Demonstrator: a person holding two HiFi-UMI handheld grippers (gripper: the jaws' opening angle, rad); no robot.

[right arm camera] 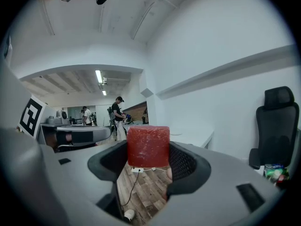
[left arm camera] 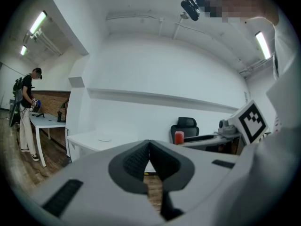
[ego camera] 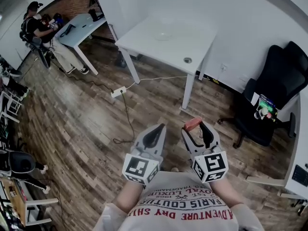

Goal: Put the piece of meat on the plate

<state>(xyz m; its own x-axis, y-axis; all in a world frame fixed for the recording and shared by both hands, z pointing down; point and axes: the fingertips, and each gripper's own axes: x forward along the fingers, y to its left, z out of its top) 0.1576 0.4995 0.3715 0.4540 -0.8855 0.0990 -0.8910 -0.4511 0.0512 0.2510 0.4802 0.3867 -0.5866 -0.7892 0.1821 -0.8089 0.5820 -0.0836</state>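
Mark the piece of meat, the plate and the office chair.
piece of meat (right arm camera: 148,146): right gripper view, its front face.
plate (ego camera: 162,33): head view, its bare centre.
office chair (ego camera: 284,76): head view, its backrest.

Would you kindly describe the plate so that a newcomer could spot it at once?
Look to the big white table in the middle, against the white wall. The plate lies on its far half: a wide, pale, shallow disc, unlike the small dark-ringed cable hole near the front edge.

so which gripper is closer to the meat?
Right. The right gripper is shut on the piece of meat. The left gripper, shut and empty, sits alongside, clear of the meat.
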